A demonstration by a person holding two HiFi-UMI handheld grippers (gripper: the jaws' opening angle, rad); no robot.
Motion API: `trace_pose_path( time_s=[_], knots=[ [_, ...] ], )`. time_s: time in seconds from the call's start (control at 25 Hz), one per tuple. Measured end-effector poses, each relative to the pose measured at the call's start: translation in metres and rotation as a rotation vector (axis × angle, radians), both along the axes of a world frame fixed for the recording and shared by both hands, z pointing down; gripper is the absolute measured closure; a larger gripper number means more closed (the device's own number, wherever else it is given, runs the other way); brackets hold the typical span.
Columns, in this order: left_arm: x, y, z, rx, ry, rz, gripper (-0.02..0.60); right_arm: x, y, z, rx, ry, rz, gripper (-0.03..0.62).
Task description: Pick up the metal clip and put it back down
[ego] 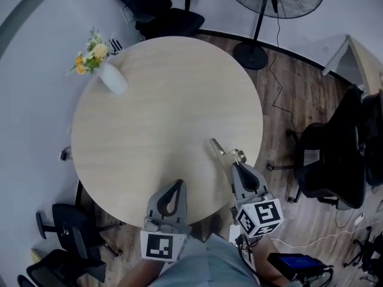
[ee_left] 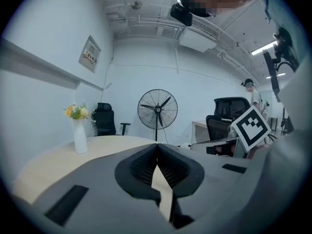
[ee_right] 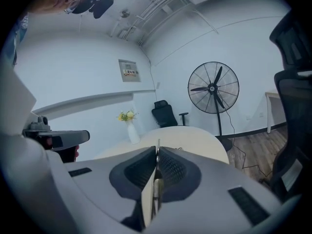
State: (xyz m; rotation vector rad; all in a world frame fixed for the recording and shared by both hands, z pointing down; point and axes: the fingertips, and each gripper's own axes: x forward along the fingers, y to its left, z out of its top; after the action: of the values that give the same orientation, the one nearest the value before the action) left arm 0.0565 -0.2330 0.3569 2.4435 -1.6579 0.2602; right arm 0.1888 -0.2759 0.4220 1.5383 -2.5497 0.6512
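Observation:
The metal clip (ego: 217, 147) lies over the near right part of the round wooden table (ego: 155, 118), one silver arm pointing up and left. My right gripper (ego: 237, 165) is shut on its near end. In the right gripper view a thin metal strip of the clip (ee_right: 157, 149) stands pinched between the shut jaws of my right gripper (ee_right: 157, 152). Whether the clip touches the tabletop I cannot tell. My left gripper (ego: 178, 185) hovers at the table's near edge with its jaws together and nothing in them. The left gripper view shows the left gripper (ee_left: 157, 146) the same way.
A white vase of flowers (ego: 111, 76) stands at the table's far left edge. A black office chair (ego: 161, 11) and a floor fan (ego: 263, 17) are behind the table. Another black chair (ego: 335, 154) stands right, and a smaller one (ego: 72, 226) at near left.

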Motion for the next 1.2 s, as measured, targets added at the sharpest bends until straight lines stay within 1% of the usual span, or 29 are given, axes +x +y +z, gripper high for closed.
trace_pose_path(
  time_s=[0.16,0.32,0.44,0.6,0.72,0.92,1.08,1.2],
  knots=[
    [0.027,0.046,-0.036,0.064,0.001,0.032,0.563,0.017,0.048,-0.035,0.050,-0.008,0.008,0.540],
    [0.047,0.093,-0.059,0.129,-0.009,0.054,0.563,0.029,0.092,-0.056,0.093,-0.013,0.006,0.540],
    [0.052,0.124,-0.071,0.157,-0.012,0.042,0.563,0.032,0.120,-0.066,0.113,-0.018,-0.007,0.540],
    [0.042,0.158,-0.076,0.163,-0.026,-0.001,0.563,0.024,0.145,-0.072,0.125,-0.028,-0.040,0.540],
    [0.021,0.176,-0.080,0.172,-0.041,-0.054,0.563,0.006,0.153,-0.075,0.129,-0.037,-0.078,0.540],
    [-0.037,0.189,-0.084,0.170,-0.043,-0.166,0.563,-0.050,0.152,-0.081,0.137,-0.043,-0.162,0.540],
    [-0.088,0.181,-0.077,0.162,-0.033,-0.233,0.563,-0.106,0.138,-0.079,0.140,-0.028,-0.228,0.540],
    [-0.141,0.169,-0.073,0.163,-0.032,-0.259,0.563,-0.161,0.125,-0.075,0.131,-0.015,-0.260,0.540]
  ],
)
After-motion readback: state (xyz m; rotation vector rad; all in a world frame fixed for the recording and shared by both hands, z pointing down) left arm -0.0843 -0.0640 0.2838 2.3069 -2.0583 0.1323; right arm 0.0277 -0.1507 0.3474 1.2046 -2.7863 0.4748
